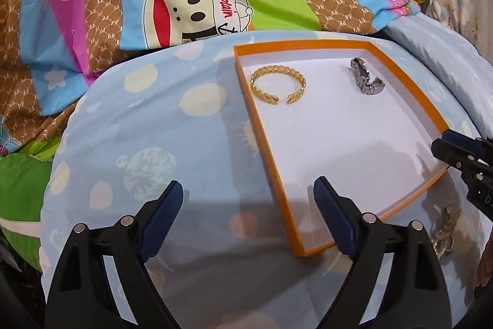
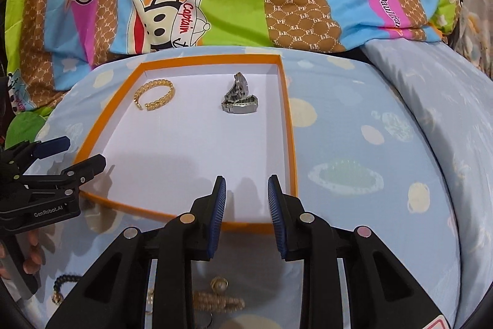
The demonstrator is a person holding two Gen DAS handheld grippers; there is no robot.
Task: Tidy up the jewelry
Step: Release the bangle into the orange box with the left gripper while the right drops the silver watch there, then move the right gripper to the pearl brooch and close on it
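jewelry tray [image 2: 292,125] below both claws, tilted down

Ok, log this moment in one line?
in orange-rimmed white tray: gold chain-link open bangle, silver metal watch | left tool: open, empty | right tool: open, empty | more jewelry outside tray

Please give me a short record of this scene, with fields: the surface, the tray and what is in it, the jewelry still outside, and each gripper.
surface: light blue patterned cloth
tray: orange-rimmed shallow box, white inside
in tray: gold bangle far left; silver watch far right, apart
outside tray: dark bead bracelet, gold and pearl pieces, near edge
left gripper: open, empty, over tray's left rim
right gripper: narrowly open, empty, over tray's near right corner
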